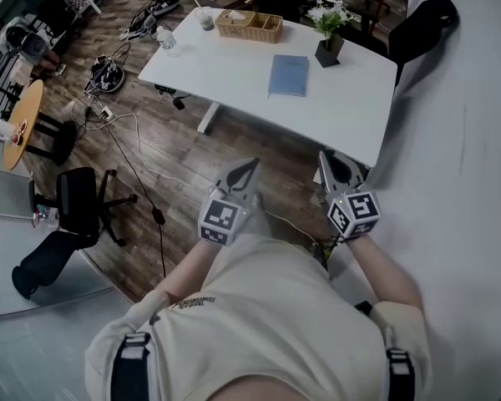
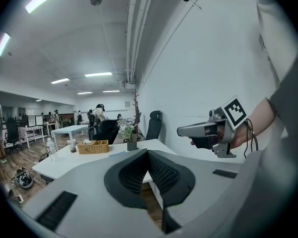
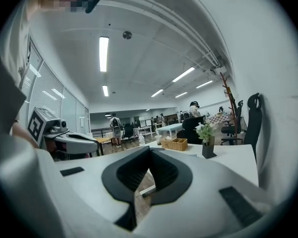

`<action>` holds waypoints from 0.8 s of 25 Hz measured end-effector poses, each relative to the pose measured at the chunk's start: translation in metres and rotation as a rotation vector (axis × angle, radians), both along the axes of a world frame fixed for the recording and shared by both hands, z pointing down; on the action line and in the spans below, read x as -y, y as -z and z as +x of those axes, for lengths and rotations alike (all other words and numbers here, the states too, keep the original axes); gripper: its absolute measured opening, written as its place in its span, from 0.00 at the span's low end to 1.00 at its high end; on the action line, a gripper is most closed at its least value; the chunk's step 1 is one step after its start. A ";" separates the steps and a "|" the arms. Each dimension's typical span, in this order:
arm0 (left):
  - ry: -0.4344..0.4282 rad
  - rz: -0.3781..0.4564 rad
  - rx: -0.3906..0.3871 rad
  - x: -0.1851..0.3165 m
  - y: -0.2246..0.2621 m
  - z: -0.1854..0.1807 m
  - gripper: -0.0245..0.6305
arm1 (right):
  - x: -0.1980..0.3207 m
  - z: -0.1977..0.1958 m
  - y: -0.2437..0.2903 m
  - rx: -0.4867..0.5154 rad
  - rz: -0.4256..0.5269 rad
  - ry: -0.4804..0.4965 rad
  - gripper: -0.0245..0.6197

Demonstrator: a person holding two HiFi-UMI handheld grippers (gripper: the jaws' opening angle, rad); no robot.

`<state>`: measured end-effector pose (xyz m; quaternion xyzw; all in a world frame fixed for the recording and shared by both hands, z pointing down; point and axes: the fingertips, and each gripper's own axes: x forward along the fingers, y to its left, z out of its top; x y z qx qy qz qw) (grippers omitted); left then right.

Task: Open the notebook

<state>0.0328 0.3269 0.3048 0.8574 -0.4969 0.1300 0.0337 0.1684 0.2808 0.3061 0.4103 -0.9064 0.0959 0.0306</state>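
A closed blue notebook (image 1: pixel 289 75) lies flat on the white table (image 1: pixel 234 73), right of its middle; in the left gripper view the notebook (image 2: pixel 117 153) shows as a thin blue strip. Both grippers are held in the air short of the table's near edge, over the wooden floor, and point toward the table. My left gripper (image 1: pixel 251 164) is shut with nothing in it, its tips (image 2: pixel 148 151) meeting. My right gripper (image 1: pixel 326 155) is also shut and empty, its tips (image 3: pixel 150 148) together. Neither touches the notebook.
On the table stand a wicker basket (image 1: pixel 249 25), a potted plant (image 1: pixel 328 48), a cup (image 1: pixel 205 19) and a water bottle (image 1: pixel 167 38). A black office chair (image 1: pixel 79 199) and cables (image 1: pixel 134 153) are on the floor at left. A white wall (image 1: pixel 468 140) runs along the right.
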 end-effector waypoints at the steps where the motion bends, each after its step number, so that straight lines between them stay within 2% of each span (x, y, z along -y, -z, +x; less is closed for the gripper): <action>1: -0.002 0.002 0.002 0.005 -0.001 0.001 0.04 | 0.004 0.000 -0.001 -0.002 0.002 0.004 0.04; 12: -0.068 0.051 0.024 0.077 -0.006 0.000 0.04 | 0.061 -0.003 -0.007 -0.013 0.046 -0.032 0.04; 20: -0.055 0.016 0.015 0.121 -0.010 -0.020 0.04 | 0.097 -0.008 -0.013 -0.012 -0.004 -0.052 0.04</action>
